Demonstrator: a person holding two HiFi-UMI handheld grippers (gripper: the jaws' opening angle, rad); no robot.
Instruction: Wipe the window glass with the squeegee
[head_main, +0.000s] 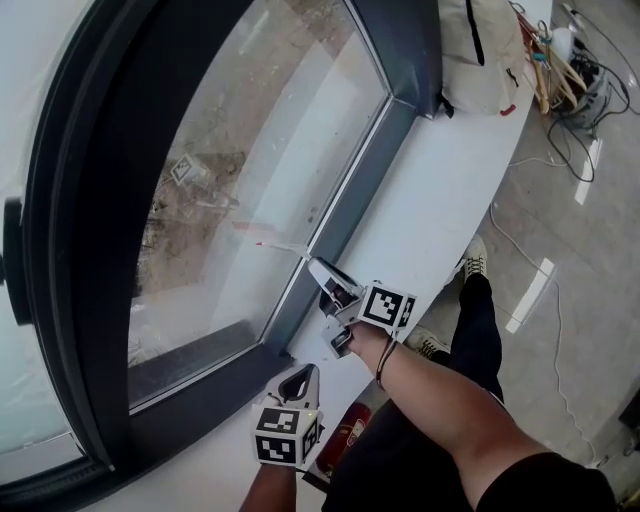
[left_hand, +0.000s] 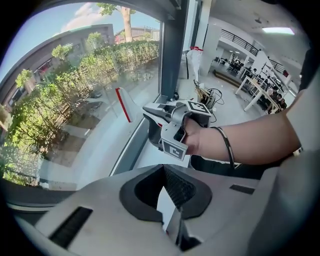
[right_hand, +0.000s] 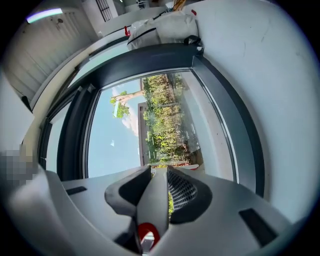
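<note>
We take the window glass (head_main: 250, 130) as our mark. Below its dark bottom frame, over the white sill (head_main: 420, 220), our left gripper (head_main: 302, 376) hangs idle, its fingers clenched on nothing. Just right of it, the squeegee (head_main: 282, 243) lies with its red-tipped blade at the edge of the glass nearest the sill, close to the corner. We cannot tell whether the rubber presses on the pane. Our right gripper (head_main: 322, 275), just off the glass beside the frame, has its fingers grasping the squeegee's handle. We judge that a wiping stroke is in hand, near its low end. The next move calls for setting the blade higher on the glass and drawing it down with even pressure.
</note>
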